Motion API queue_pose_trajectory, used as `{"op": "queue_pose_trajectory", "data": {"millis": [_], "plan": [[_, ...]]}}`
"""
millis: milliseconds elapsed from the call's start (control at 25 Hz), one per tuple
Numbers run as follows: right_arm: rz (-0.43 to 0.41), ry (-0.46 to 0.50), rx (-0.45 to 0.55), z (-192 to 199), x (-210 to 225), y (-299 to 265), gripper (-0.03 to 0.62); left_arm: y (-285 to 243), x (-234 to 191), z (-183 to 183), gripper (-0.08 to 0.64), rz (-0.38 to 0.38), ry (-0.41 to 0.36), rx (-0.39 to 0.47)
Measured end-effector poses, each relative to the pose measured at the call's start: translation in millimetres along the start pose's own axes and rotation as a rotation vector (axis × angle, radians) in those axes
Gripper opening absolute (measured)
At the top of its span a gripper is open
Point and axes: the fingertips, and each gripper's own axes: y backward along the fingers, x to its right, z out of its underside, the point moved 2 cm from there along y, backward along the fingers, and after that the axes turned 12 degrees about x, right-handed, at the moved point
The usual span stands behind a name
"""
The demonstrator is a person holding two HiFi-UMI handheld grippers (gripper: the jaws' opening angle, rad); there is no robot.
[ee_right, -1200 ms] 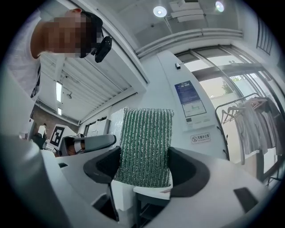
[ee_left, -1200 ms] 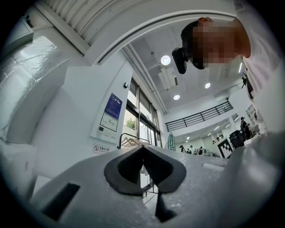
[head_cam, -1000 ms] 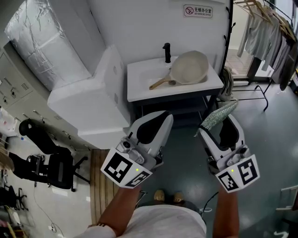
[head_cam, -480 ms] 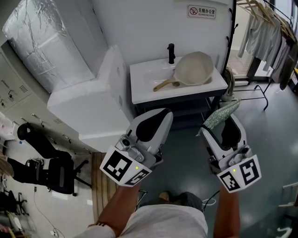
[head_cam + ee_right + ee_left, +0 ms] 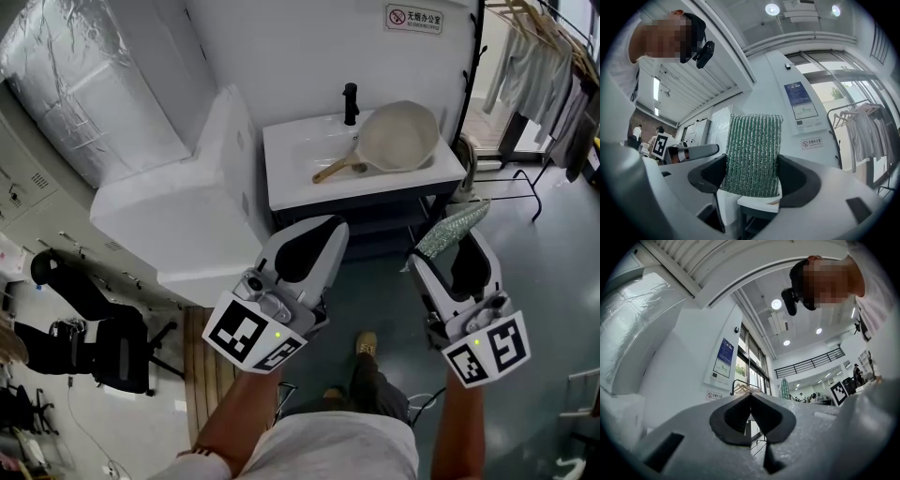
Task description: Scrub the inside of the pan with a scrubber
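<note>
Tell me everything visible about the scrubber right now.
The scrubber is a flat rectangular pad of green mesh with silvery threads, ribbed lengthwise. It stands upright, its lower part clamped between the dark pads of the right gripper, the rest sticking out past them. Nothing else touches it. It is held in the air, well short of the pan on the sink.

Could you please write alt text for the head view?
Seen from above, the person's right gripper holds a green scrubber and the left gripper holds nothing. Ahead of them, a cream pan with a wooden handle rests in a white sink.
</note>
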Motion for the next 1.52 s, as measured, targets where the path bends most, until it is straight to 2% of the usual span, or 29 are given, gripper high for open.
{"op": "queue_pose_trajectory", "data": {"millis": [440, 1120, 1520], "plan": [[-0.015, -0.016, -0.002, 34, 55, -48, 0.342, -42, -50, 44, 0.017, -0.021, -0.020, -0.036], [-0.059, -0.025, -0.028, 80, 193, -139, 0.342, -154, -140, 126, 0.017, -0.071, -0.075, -0.098], [-0.080, -0.044, -0.047, 111, 251, -176, 0.342, -181, -181, 175, 0.017, -0.123, -0.103, -0.165]]}}
